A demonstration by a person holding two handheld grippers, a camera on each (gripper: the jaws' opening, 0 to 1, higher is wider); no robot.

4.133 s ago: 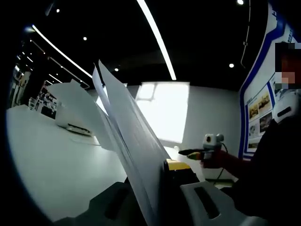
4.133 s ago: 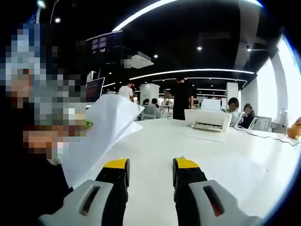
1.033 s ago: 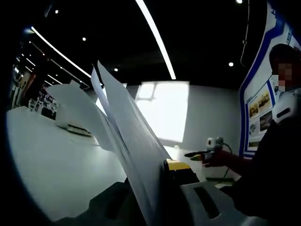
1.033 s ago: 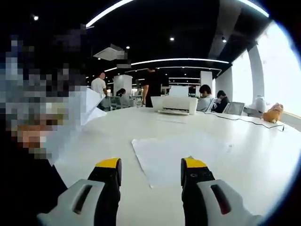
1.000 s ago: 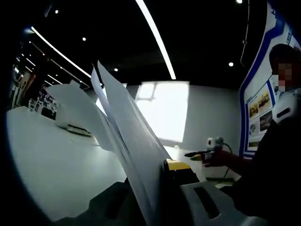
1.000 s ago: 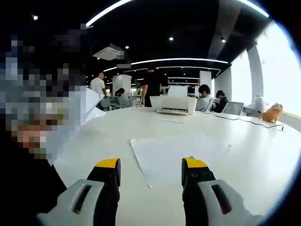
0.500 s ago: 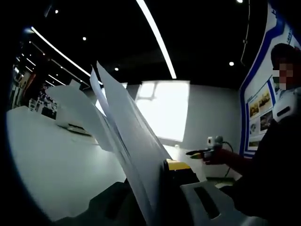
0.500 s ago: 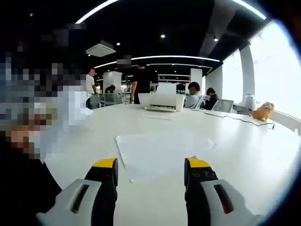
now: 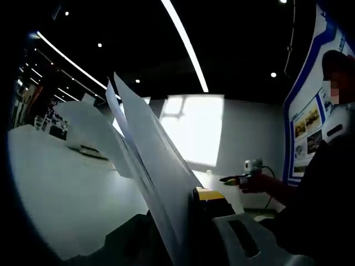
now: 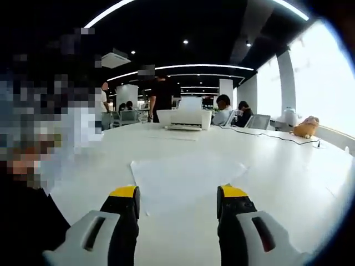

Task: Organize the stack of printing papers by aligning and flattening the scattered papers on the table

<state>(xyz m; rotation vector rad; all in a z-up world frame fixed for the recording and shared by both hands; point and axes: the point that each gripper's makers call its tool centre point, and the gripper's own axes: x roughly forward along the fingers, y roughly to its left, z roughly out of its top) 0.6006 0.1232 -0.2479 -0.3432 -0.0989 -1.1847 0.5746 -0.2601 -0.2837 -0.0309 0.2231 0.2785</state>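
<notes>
Several white paper sheets (image 9: 148,160) stand tilted on edge, fanned apart at the top, with my left gripper (image 9: 176,224) shut on their lower part. Only its yellow right fingertip (image 9: 208,194) shows past the paper. In the left gripper view my right gripper (image 9: 232,179) appears small at the right, held in a person's hand. A single white sheet (image 10: 186,178) lies flat on the white table (image 10: 288,166). My right gripper (image 10: 178,195) hovers open just in front of that sheet's near edge, nothing between its fingers.
A white printer (image 10: 186,118) stands at the far side of the table, also seen as the printer (image 9: 83,145) behind the held sheets. A cable (image 10: 277,138) and a stuffed toy (image 10: 303,127) lie at the right. Several people (image 10: 224,108) sit or stand behind the table.
The right gripper view has drifted lower and toward the flat sheet, which now lies closer to its jaws. The left gripper keeps the sheets held as before.
</notes>
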